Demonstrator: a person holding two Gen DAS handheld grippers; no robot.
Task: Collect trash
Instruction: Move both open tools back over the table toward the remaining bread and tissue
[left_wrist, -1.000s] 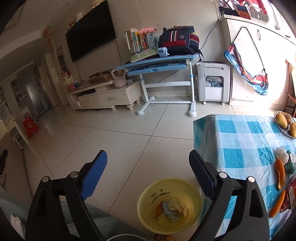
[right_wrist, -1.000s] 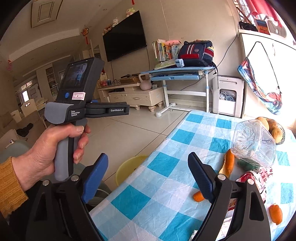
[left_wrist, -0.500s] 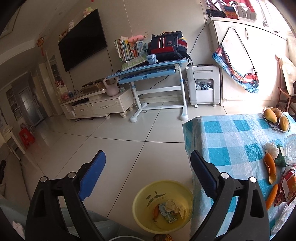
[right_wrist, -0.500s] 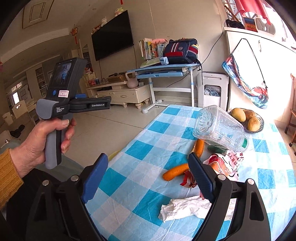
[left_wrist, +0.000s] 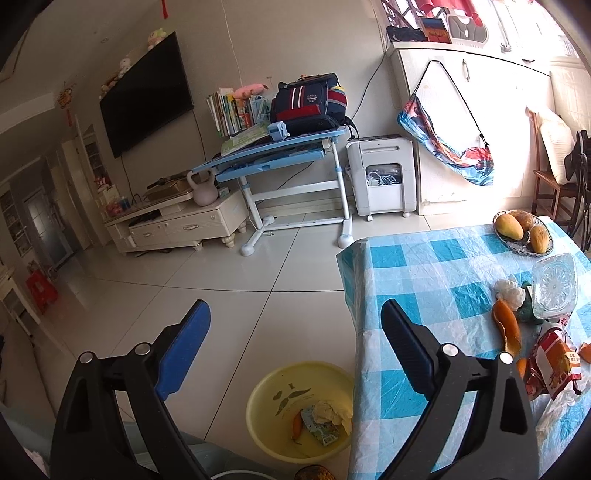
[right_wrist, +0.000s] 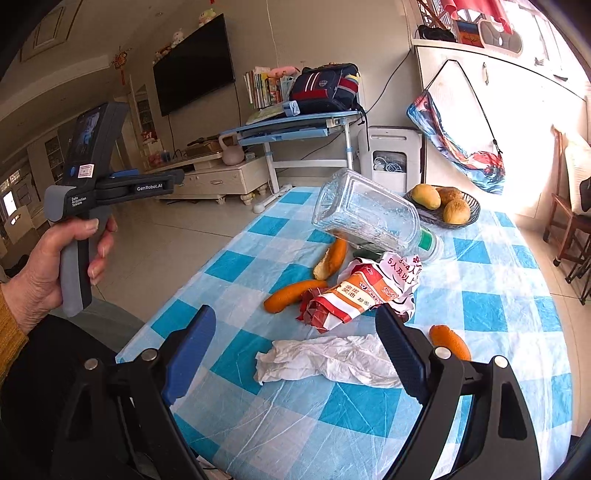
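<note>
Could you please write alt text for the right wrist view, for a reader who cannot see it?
The open right gripper hovers over a crumpled white tissue on a blue checked tablecloth, with orange peels, a red snack wrapper and a tipped clear plastic jar beyond. At left, a hand holds the left gripper.

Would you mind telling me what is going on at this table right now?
A person is clearing rubbish with two handheld grippers. The right gripper is open above a crumpled tissue on the checked tablecloth; the left gripper is open and empty over the yellow basin on the floor, which already holds some scraps.
</note>
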